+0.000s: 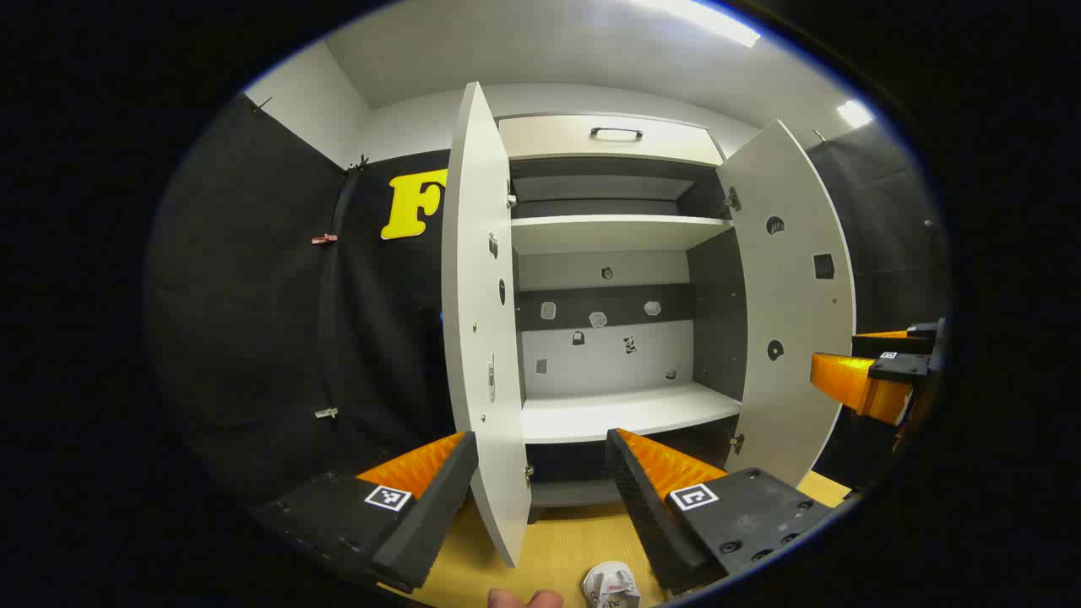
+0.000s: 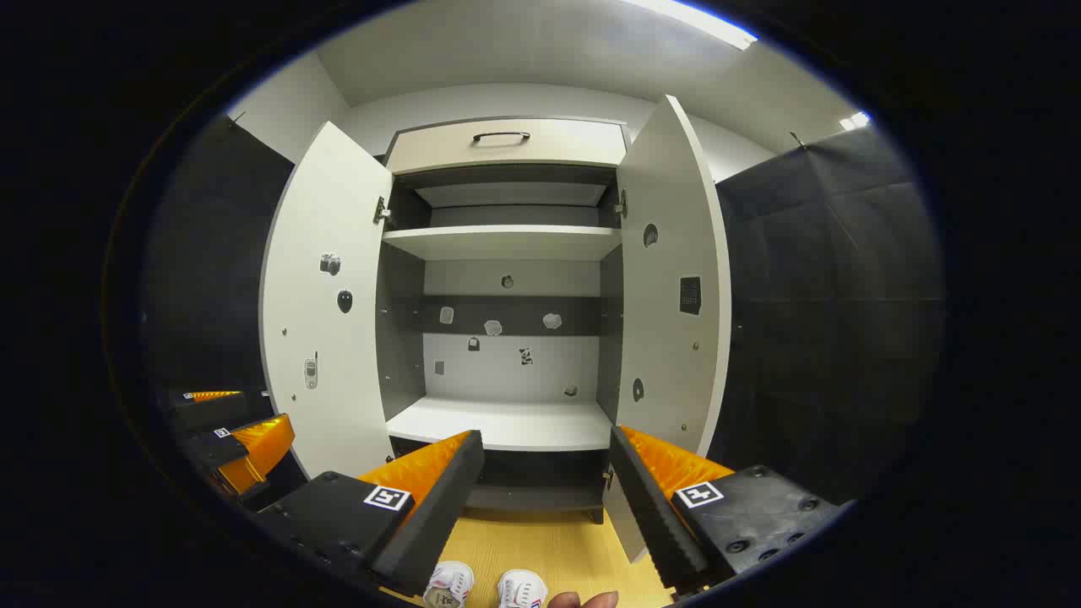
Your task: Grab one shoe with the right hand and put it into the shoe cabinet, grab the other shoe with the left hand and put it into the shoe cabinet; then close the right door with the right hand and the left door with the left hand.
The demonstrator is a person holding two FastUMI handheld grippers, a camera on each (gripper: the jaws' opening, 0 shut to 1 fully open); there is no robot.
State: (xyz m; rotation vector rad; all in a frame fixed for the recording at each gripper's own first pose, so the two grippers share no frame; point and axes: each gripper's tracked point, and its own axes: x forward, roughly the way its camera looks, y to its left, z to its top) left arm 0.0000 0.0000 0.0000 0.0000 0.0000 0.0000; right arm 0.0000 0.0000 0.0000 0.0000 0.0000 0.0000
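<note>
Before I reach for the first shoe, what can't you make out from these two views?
- Shoes: right gripper view, cut off by the bottom edge; only the fronts show, so heels and exact lie are unknown.
- One shoe: left gripper view, partly behind the left gripper and cut by the edge.
- Cabinet's lowest compartment: dark, partly hidden by the right gripper.
- Stickers on the back panel: too small to identify.

Bright, even light from ceiling strip lamps (image 1: 705, 19), mild glare there, strong fisheye curvature towards edges, sharp focus throughout
</note>
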